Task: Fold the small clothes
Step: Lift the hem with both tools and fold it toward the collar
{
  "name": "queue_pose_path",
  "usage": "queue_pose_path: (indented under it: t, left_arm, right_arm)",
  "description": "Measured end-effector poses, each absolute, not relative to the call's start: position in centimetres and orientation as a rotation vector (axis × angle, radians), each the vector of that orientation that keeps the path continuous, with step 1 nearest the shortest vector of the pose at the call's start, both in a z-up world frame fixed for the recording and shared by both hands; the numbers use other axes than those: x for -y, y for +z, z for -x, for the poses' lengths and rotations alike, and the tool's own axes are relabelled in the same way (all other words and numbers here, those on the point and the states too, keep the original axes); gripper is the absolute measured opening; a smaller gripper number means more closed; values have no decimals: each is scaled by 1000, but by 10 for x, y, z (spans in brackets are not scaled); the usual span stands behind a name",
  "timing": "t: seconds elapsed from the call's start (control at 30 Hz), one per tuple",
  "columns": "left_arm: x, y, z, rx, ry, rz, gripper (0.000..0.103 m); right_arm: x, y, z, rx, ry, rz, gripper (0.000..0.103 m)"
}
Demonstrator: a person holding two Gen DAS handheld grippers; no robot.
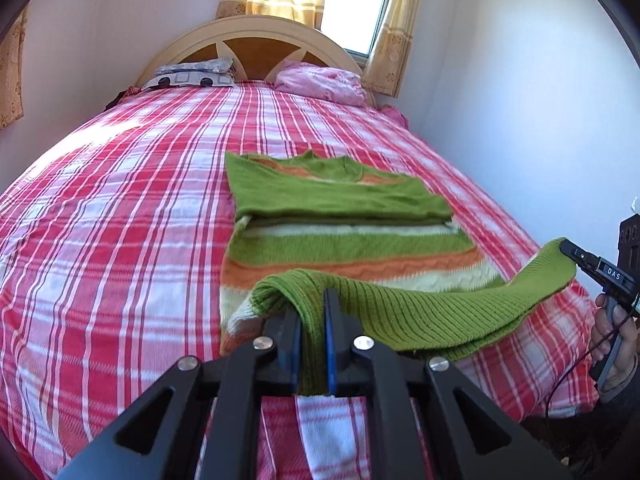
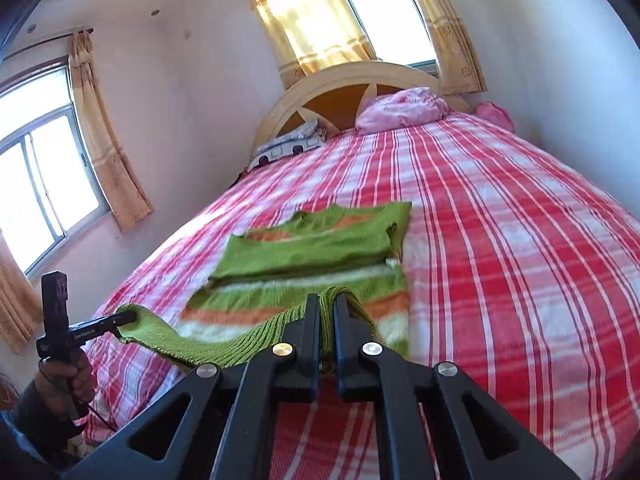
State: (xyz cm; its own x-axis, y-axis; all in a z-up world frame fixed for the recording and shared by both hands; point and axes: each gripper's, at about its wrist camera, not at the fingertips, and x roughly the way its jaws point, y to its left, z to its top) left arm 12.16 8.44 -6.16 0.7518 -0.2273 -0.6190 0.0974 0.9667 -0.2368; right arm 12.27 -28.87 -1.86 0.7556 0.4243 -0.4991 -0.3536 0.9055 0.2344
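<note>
A striped green, orange and cream sweater (image 1: 340, 216) lay part-folded on a red-checked bed (image 1: 120, 240), at centre frame in both wrist views, its sleeves already turned in across the chest. The left gripper (image 1: 314, 320), at bottom centre of its own view, was clamped tight on one corner of the ribbed green hem (image 1: 420, 308); the right gripper (image 2: 327, 320) was likewise closed on the other corner, and also showed at the right edge of the left view. The hem hung lifted between the two, running side to side across the frame, while the sweater's body stretched away from both toward the headboard (image 1: 256, 36) at top. Neither hand looked nearer; the fold apparently called for carrying the hem forward, over the body, toward the collar.
</note>
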Motion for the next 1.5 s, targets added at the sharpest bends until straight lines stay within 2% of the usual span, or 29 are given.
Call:
queue_pose_path:
  t: [0.33,0.83,1.2,1.37,1.4,1.47,1.5]
  left_arm:
    - [-101,-44,-184,-657,-136,212,10]
    - [-114,-42,-286,-672,-114,214,10]
    - [-120,-84,-367,-783,-85,192,10]
    - [-120,-106,-394,-822,-52,182,14]
    - [-121,-108,-398,-822,-41,182,17]
    - [-124,-108,-403,-808,-32,194,23]
    - [-126,-107,-403,-799,-13,192,34]
  right_arm:
    - [271,14,-195,-538,426,-118,4]
    - [251,13,-307,-594,383,-110,4]
    - [251,-41,-411,-771,329,-151,4]
    - [252,-71,-457,-843,278,-154,4]
    - [254,-76,-466,-844,259,-161,5]
    - [253,-84,-479,-846,212,-128,13]
    - [252,-86,-484,-841,178,-101,29]
